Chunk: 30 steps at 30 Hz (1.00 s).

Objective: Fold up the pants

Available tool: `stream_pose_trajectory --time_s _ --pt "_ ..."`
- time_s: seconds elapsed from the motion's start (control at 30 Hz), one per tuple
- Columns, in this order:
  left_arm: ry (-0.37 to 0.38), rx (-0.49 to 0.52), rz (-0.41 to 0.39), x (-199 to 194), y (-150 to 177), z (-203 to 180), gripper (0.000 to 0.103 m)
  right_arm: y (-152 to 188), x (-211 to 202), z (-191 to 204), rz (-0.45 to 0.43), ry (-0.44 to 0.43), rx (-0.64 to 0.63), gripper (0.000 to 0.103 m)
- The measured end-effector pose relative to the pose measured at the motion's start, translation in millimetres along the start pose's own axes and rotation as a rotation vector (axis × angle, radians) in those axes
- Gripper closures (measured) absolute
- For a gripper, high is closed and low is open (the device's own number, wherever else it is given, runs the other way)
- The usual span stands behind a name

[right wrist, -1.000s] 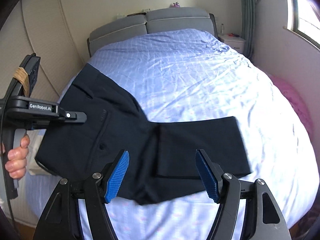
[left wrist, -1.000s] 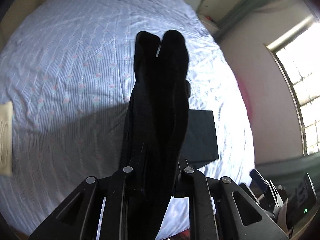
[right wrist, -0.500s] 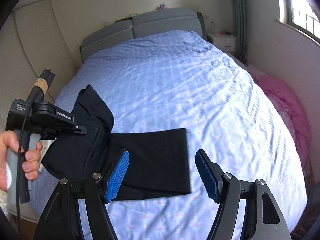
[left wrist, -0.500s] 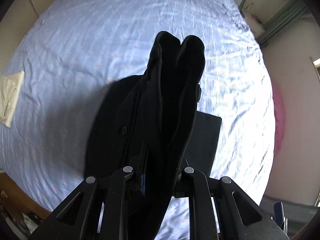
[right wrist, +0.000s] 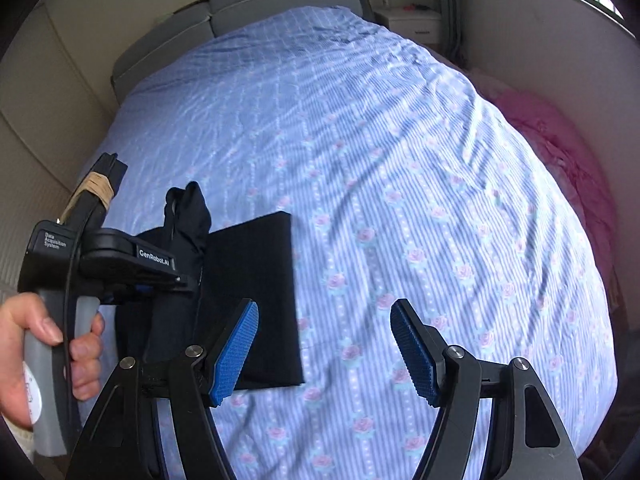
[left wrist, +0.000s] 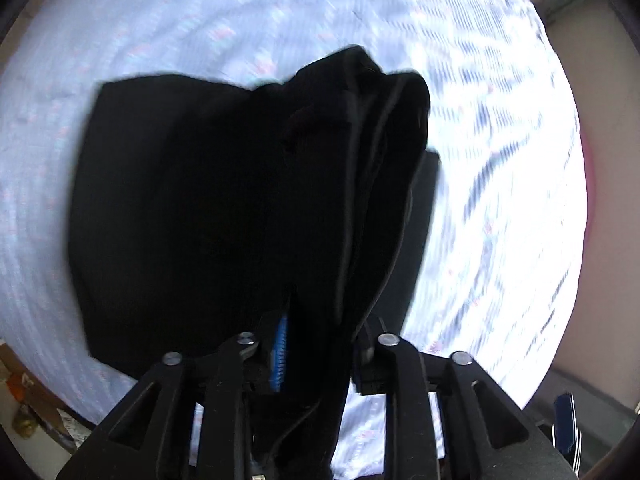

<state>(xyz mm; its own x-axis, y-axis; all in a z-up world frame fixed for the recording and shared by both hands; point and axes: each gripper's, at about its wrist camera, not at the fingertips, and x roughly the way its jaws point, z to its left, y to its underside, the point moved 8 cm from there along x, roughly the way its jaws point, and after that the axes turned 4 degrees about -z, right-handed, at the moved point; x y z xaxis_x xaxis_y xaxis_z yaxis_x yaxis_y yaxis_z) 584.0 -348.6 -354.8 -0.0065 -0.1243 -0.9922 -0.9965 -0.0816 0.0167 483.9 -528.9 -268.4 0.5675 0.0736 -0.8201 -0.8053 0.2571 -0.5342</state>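
Observation:
The black pants point(left wrist: 200, 200) lie folded on the blue striped bed point(left wrist: 500, 160), their upper layer draped leftward over the lower one. A bunched end of the cloth stands between the fingers of my left gripper point(left wrist: 320, 332), which points straight down. Its jaws are opening: the blue left pad point(left wrist: 280, 352) shows a thin gap to the cloth. In the right wrist view the pants point(right wrist: 256, 280) sit at lower left, with the left gripper point(right wrist: 188, 278) over them in a person's hand point(right wrist: 24, 340). My right gripper point(right wrist: 324, 344) hangs open over bare sheet, right of the pants, holding nothing.
A grey headboard point(right wrist: 260, 8) closes the far end of the bed point(right wrist: 400, 160). Pink bedding point(right wrist: 560, 152) lies along the right side by the wall. A white nightstand point(right wrist: 412, 20) stands in the far right corner. The floor edge shows at lower left point(left wrist: 32, 412).
The left gripper came down with the bunched pants end, and the top layer now lies spread over the folded legs. Its blue pad has come free of the cloth. The right gripper's view slid right.

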Motion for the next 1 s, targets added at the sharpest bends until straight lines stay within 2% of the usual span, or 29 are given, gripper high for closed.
stream_pose_trajectory --time_s 0.1,0.13,0.23,0.37,0.5,0.6,0.63,0.7,0.77,0.8,0.87,1.0 --pt "0.090 0.024 0.038 9 3 -19 0.063 4 12 -12 0.028 0.016 0.007 0.033" --pt "0.094 0.029 0.021 6 1 -20 0.058 5 16 -15 0.037 0.016 0.015 0.033" --pt "0.071 0.078 -0.104 -19 -11 -11 0.051 7 24 -18 0.050 -0.004 0.036 0.033" --pt "-0.035 0.192 -0.202 -39 -6 24 0.048 17 39 1 0.082 -0.085 0.018 0.033" --pt "-0.130 0.257 -0.206 -28 18 59 0.047 41 60 34 0.145 -0.164 -0.020 0.034" --pt "-0.150 0.235 -0.150 -5 46 76 0.047 61 80 60 0.209 -0.234 -0.050 0.045" --pt "-0.136 0.213 -0.131 1 54 80 0.047 68 87 66 0.234 -0.239 -0.060 0.049" --pt "-0.121 0.182 -0.109 8 65 84 0.047 79 101 73 0.274 -0.246 -0.062 0.050" --pt "-0.111 0.175 -0.095 16 74 83 0.047 85 114 76 0.302 -0.256 -0.040 0.059" --pt "-0.111 0.177 -0.092 18 77 82 0.047 87 118 77 0.316 -0.262 -0.028 0.063" --pt "-0.101 0.186 -0.091 21 80 78 0.047 89 125 80 0.345 -0.286 -0.001 0.076" --pt "-0.079 0.183 -0.116 17 80 72 0.047 82 116 86 0.328 -0.356 0.019 0.085"
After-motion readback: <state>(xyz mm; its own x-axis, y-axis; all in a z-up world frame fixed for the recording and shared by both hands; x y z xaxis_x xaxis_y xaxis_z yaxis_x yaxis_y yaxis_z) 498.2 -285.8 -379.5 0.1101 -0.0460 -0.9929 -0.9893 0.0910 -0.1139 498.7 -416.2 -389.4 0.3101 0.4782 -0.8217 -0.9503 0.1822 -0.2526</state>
